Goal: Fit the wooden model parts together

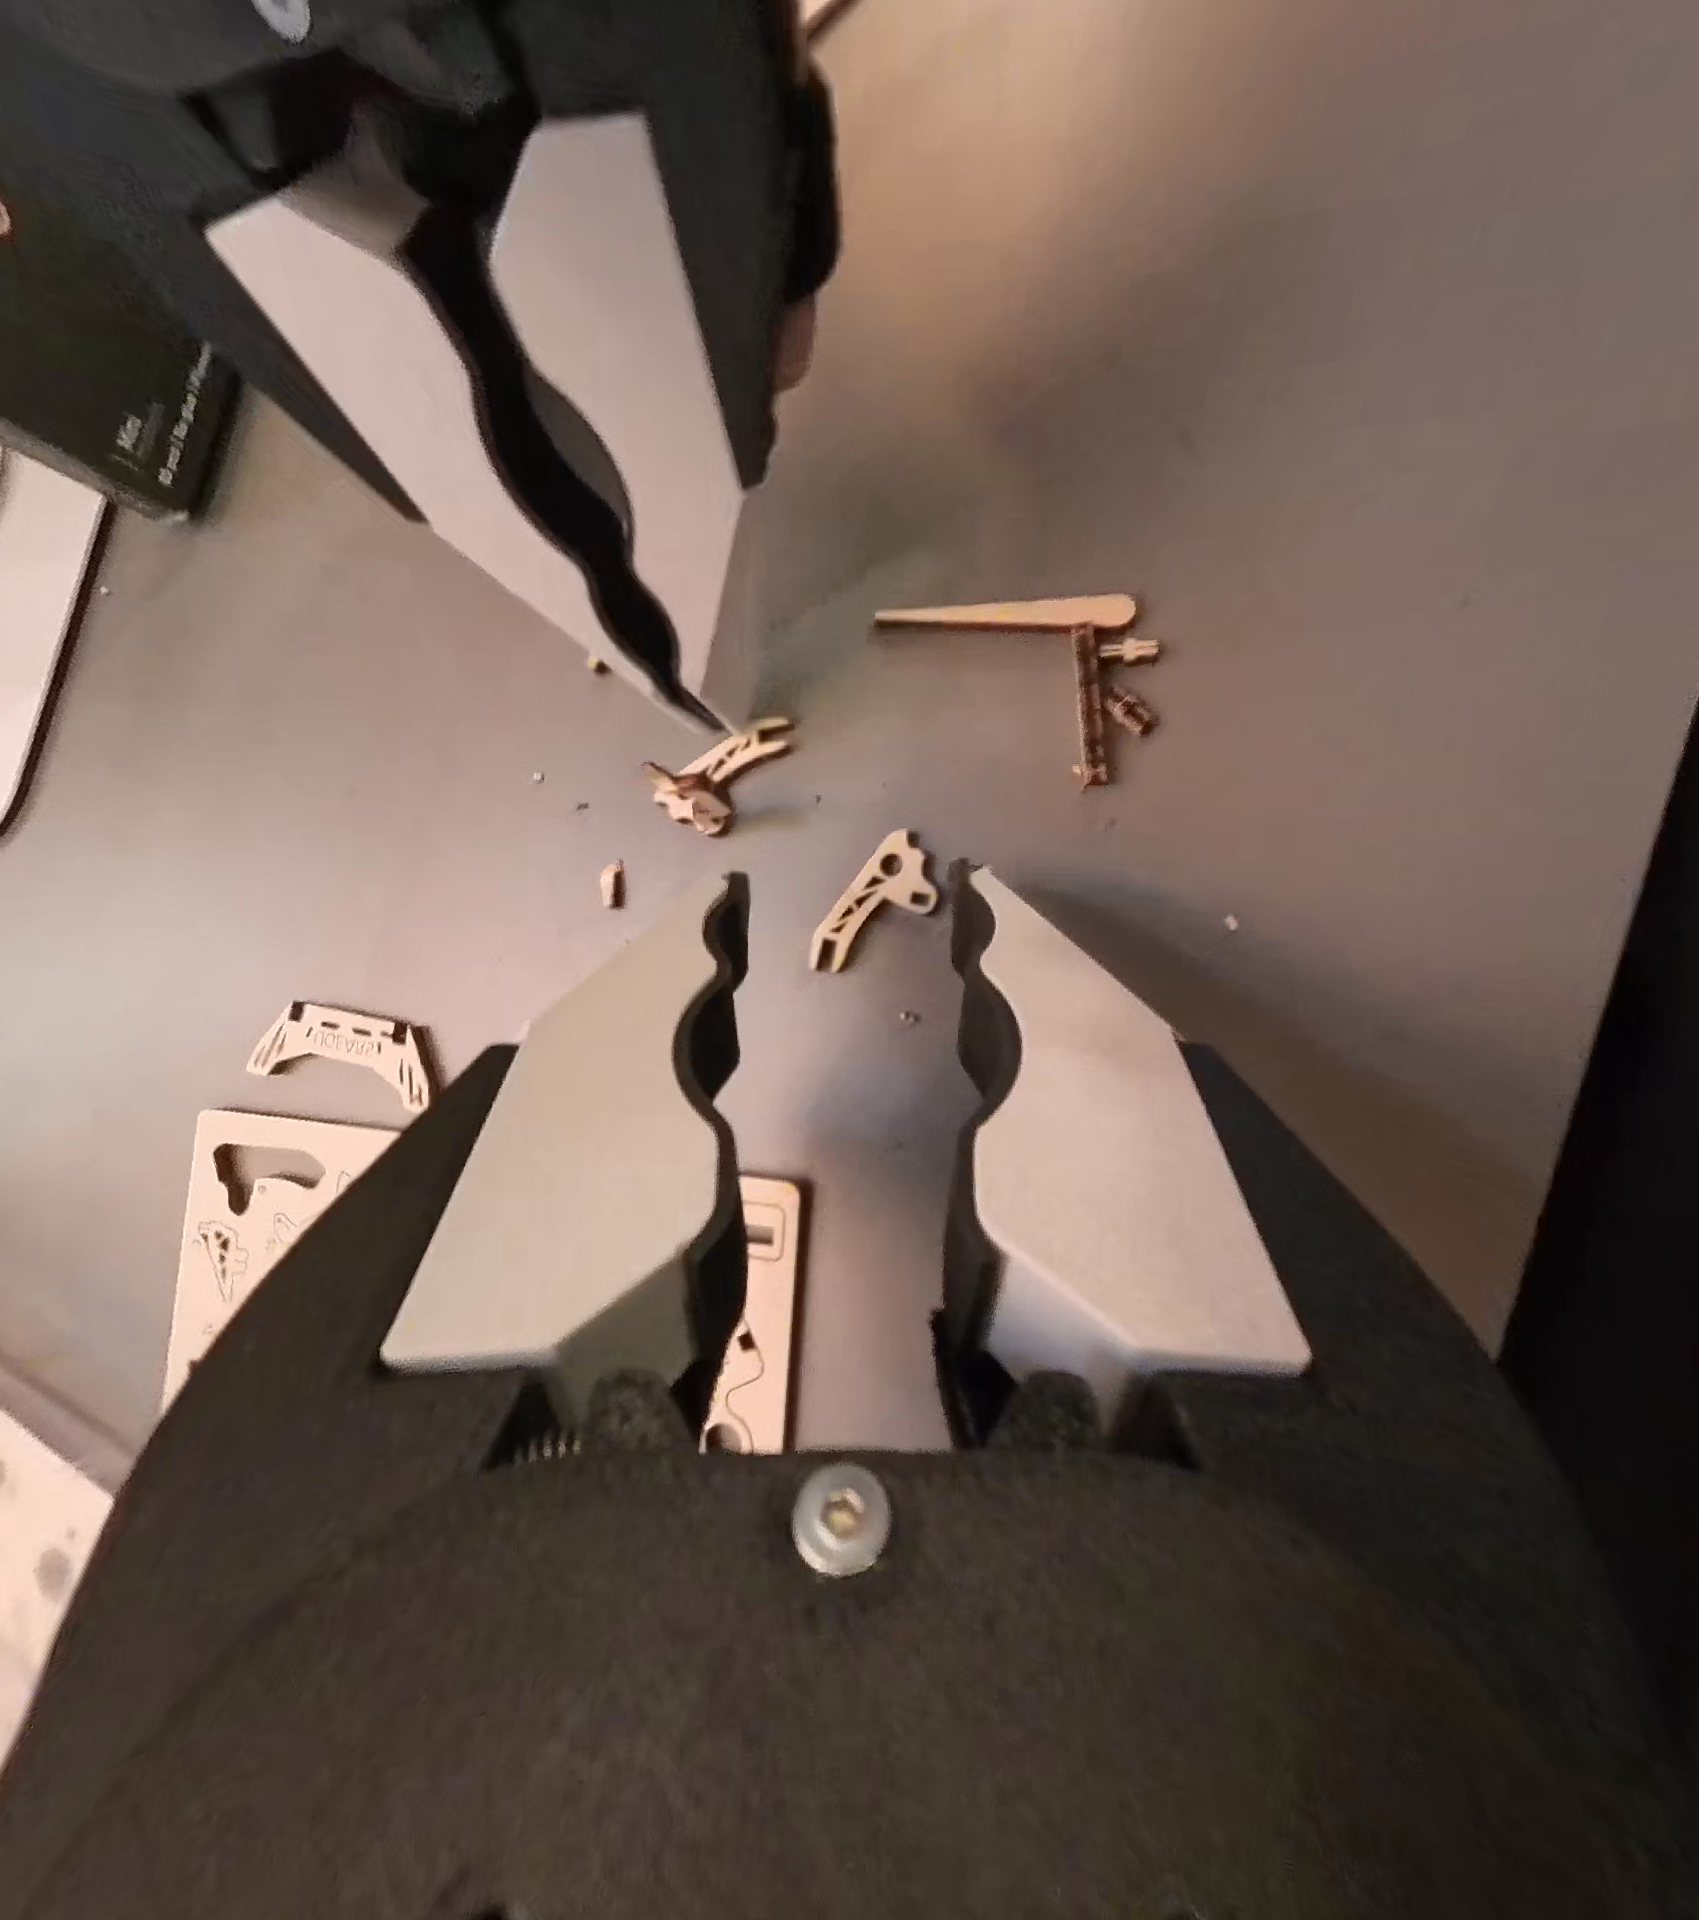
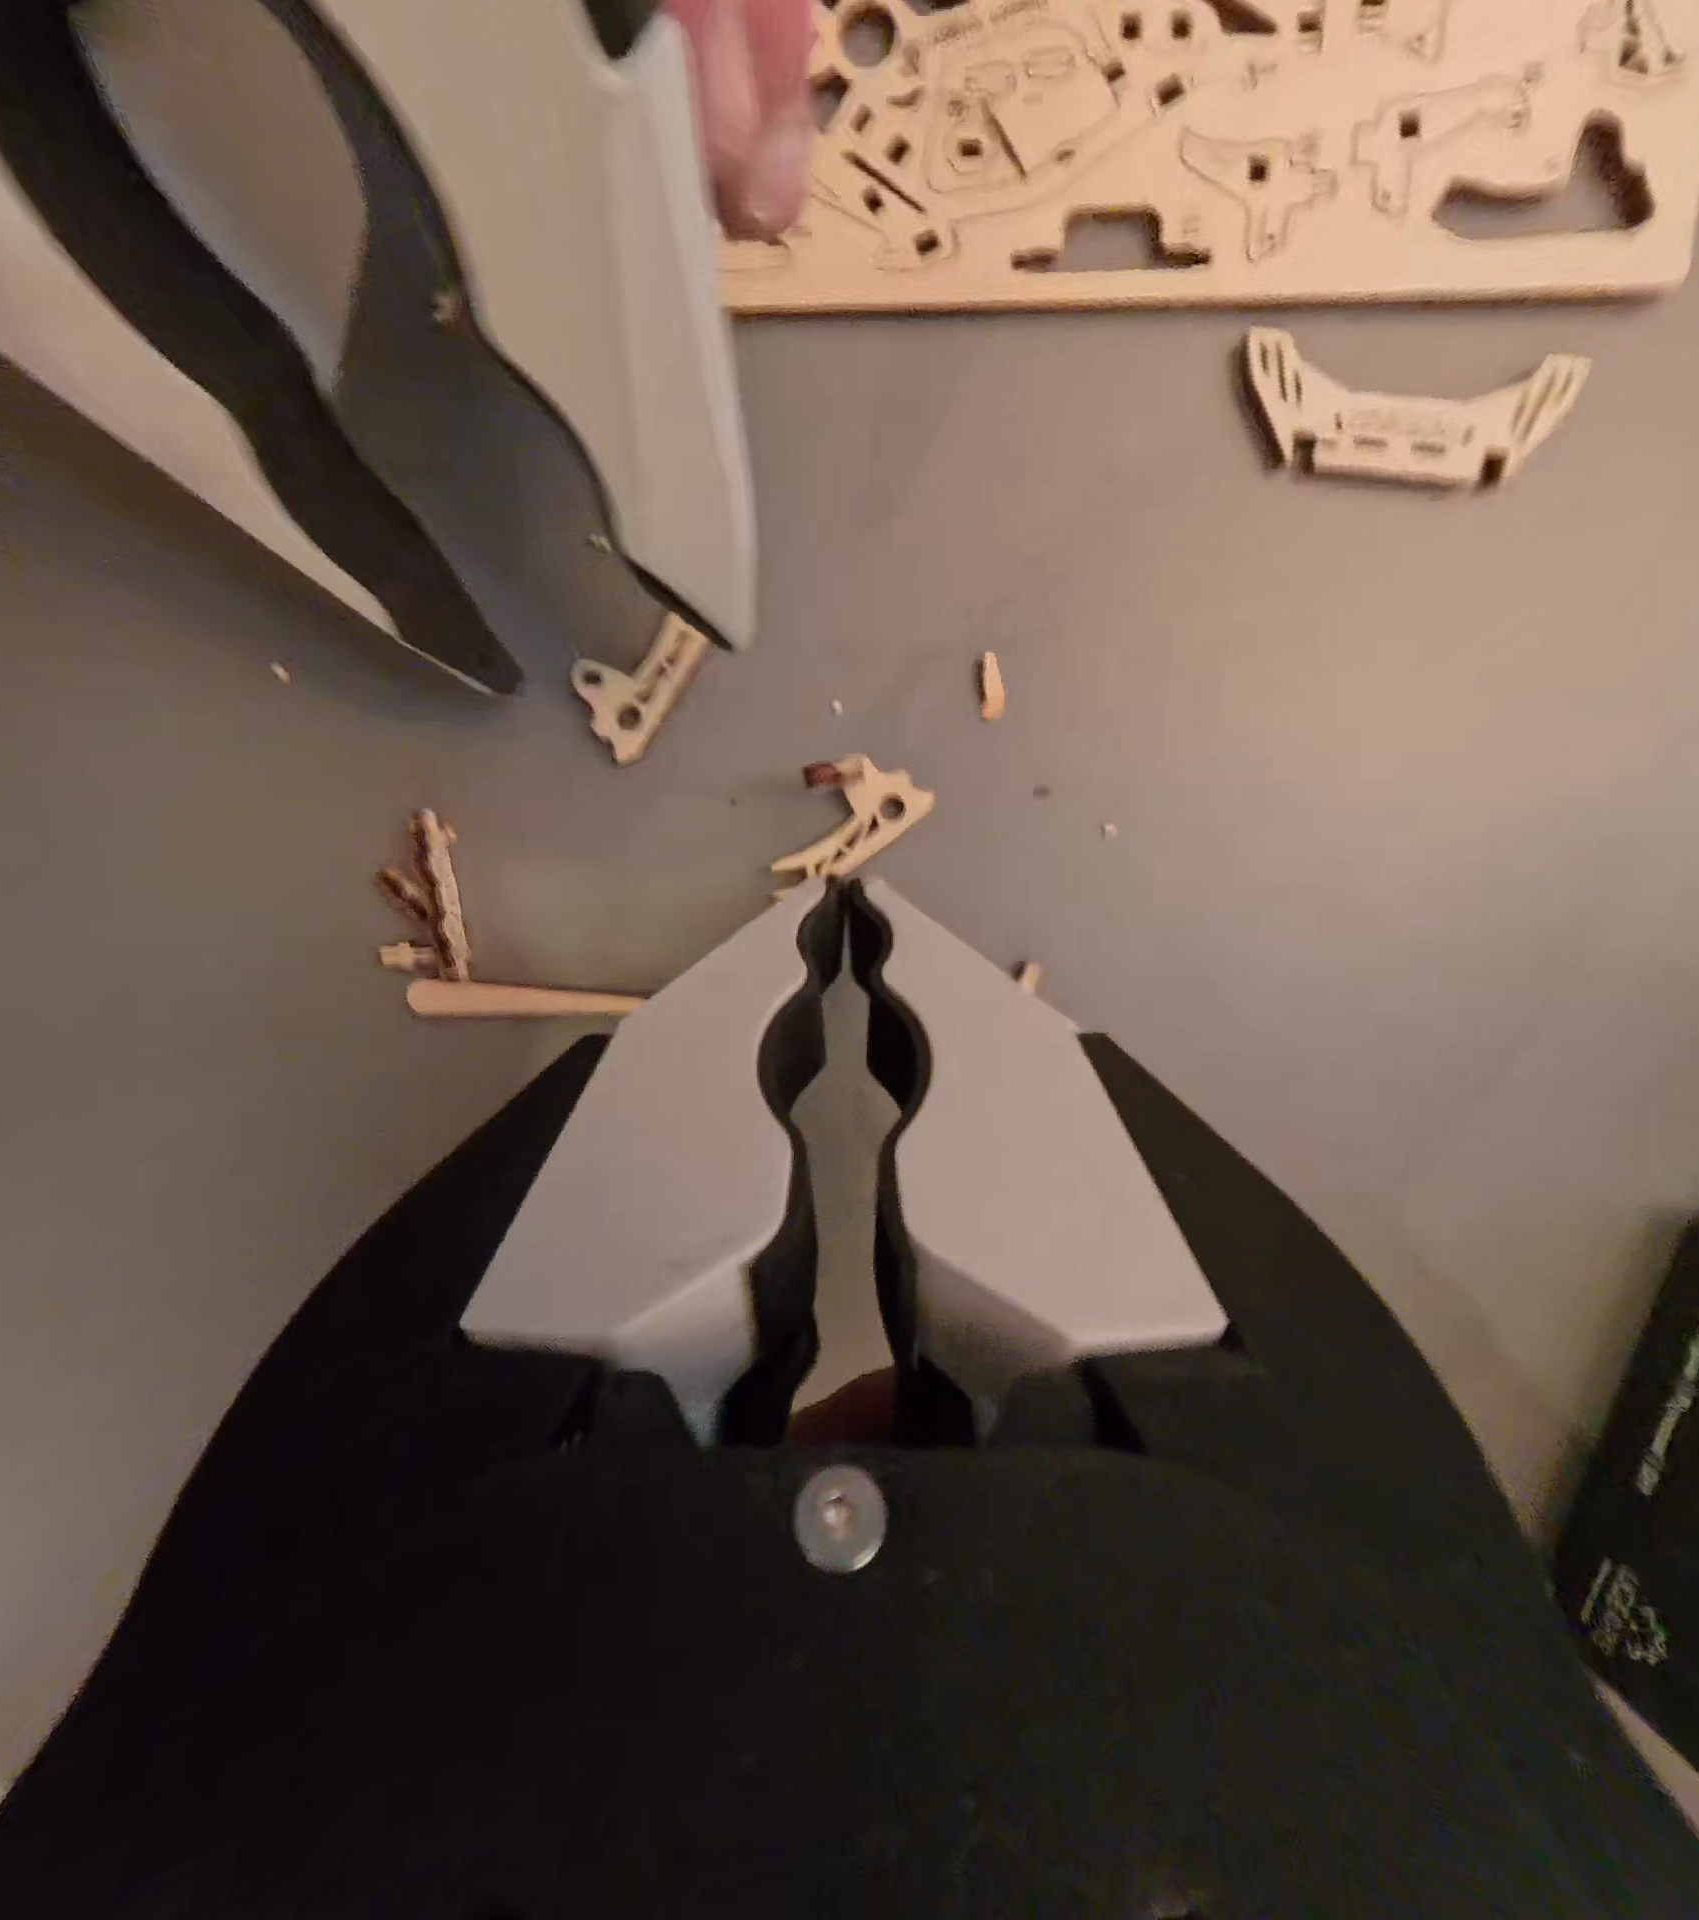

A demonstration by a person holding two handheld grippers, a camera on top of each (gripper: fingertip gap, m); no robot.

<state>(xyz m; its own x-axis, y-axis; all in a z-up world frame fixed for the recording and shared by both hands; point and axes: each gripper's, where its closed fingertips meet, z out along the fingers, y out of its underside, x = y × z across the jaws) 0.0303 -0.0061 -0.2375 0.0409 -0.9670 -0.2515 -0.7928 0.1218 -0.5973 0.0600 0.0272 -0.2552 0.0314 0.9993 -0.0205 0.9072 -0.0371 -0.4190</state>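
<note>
My left gripper (image 1: 850, 878) is open just above the grey table (image 1: 1344, 520). A flat curved wooden part with a round hole (image 1: 874, 902) lies on the table between its fingertips, and neither pad presses on it. My right gripper (image 2: 840, 888) is shut, pinching the forked end of a second curved wooden part (image 2: 860, 826) that has a small peg piece fitted at its far end. In the left wrist view the right gripper (image 1: 715, 719) comes in from the upper left with that part (image 1: 715, 777) at its tips. The right wrist view shows the left gripper (image 2: 616, 655) open over its part (image 2: 635, 704).
A long wooden stick (image 1: 1006, 613) and a notched strip with small pegs (image 1: 1092, 707) lie to the right. A bridge-shaped piece (image 1: 341, 1049) and the punched-out wooden sheet (image 2: 1240, 156) lie near the left gripper. A black box (image 2: 1697, 1455) sits at the table's edge. A tiny loose piece (image 2: 990, 686) lies nearby. Some 5 centimetres of space lies between my two pairs of fingers. From either gripper's tips it is about 6 centimetres to the long wooden stick (image 1: 1006, 613). Seen from the right wrist view (image 2: 530, 997) as well.
</note>
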